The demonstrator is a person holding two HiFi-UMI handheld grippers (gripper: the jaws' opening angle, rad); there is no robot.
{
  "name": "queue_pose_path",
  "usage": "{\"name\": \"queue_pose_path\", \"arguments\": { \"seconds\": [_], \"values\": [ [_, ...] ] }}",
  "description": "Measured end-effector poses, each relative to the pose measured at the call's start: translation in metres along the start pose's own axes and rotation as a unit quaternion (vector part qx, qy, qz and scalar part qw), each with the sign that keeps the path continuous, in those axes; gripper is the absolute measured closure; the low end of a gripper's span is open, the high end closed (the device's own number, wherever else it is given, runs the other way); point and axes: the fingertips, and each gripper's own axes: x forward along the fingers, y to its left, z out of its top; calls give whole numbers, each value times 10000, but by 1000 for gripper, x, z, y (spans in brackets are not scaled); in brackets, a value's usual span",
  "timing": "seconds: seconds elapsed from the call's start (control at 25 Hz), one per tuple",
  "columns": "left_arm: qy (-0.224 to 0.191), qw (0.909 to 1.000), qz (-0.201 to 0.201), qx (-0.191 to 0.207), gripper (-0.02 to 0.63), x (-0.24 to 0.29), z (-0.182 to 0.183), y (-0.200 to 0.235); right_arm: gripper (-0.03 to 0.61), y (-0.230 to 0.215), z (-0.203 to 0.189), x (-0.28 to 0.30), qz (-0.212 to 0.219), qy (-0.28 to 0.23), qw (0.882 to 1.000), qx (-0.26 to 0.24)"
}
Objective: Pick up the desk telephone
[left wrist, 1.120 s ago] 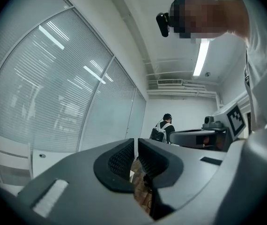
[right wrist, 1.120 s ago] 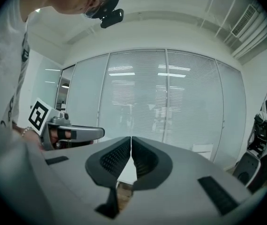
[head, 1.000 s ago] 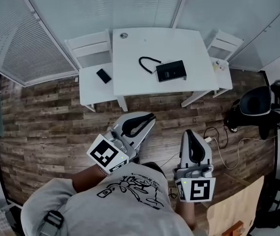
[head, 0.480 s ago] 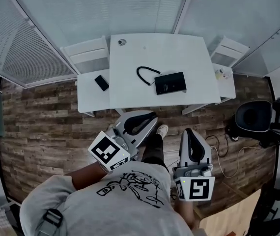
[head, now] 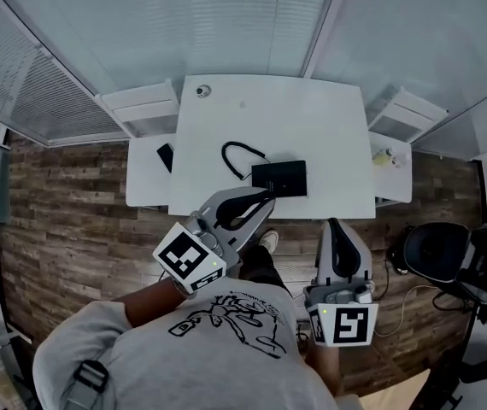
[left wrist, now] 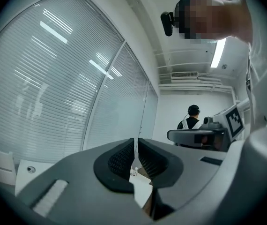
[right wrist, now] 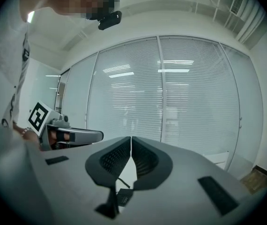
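Observation:
The black desk telephone (head: 278, 178) lies flat on the white table (head: 329, 126), with its black cord (head: 237, 157) looped to its left. My left gripper (head: 265, 197) hangs shut and empty at the table's front edge, just short of the telephone. My right gripper (head: 334, 224) is shut and empty too, a little before the front edge, right of the telephone. In the left gripper view the jaws (left wrist: 136, 146) meet with nothing between them. In the right gripper view the jaws (right wrist: 131, 146) also meet, and the telephone (right wrist: 123, 197) shows below them.
A small black handset (head: 165, 156) lies on the white side table (head: 145, 182) at the left. Another white side table (head: 397, 173) at the right carries small items. A round fitting (head: 203, 90) sits at the table's far left corner. A black office chair (head: 431, 250) stands right; window blinds lie behind.
The person has stepped toward the table. Both grippers have come forward with them, from over the wooden floor to the table's front edge. Both stay shut.

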Motion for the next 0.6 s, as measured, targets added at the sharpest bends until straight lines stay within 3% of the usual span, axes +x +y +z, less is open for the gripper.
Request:
{"name": "queue_pose_path", "arguments": {
  "seconds": [0.28,0.6],
  "values": [
    [-57,9998,201,66,588,96,2,30,571,-86,-6,53,237,-55,9997,-22],
    [-63,9990,441,-11,588,132,0,59,571,-114,-13,98,507,-29,9987,4]
  ]
}}
